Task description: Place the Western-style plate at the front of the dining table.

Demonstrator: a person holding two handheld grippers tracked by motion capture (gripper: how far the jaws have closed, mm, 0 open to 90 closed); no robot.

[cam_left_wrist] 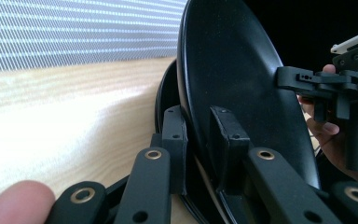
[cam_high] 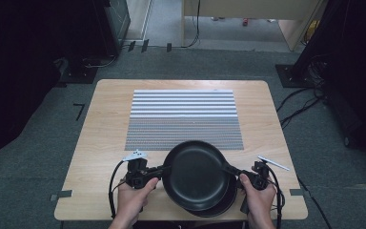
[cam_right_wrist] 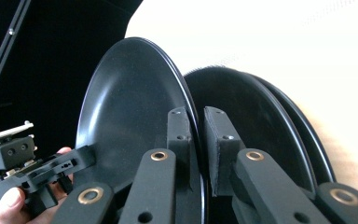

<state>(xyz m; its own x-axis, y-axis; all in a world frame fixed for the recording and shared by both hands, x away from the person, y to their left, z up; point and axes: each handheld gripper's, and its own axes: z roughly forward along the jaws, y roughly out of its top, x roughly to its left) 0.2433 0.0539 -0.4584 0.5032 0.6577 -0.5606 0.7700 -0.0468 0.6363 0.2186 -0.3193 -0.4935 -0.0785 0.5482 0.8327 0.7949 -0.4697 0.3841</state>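
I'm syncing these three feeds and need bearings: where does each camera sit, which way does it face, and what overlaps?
High view: above the person's side, looking forward and down on the table; both forearms and hands enter from the bottom.
Left gripper view: rides the left gripper, looking along its jaws astride the top plate's rim; a fingertip shows.
Right gripper view: rides the right gripper, gripping the opposite rim.
Shared: each gripper view shows the other gripper across the plate.

A: Lighting, high view?
B: Even overhead light on the wooden table (cam_high: 100, 143); surroundings dim, corners near black.
A: Gripper views?
B: Tabletop overexposed, washed white in the right gripper view. Soft sheen on the black plate (cam_right_wrist: 126, 107). Near fingertip (cam_left_wrist: 14, 203) blurred; edges stretched.
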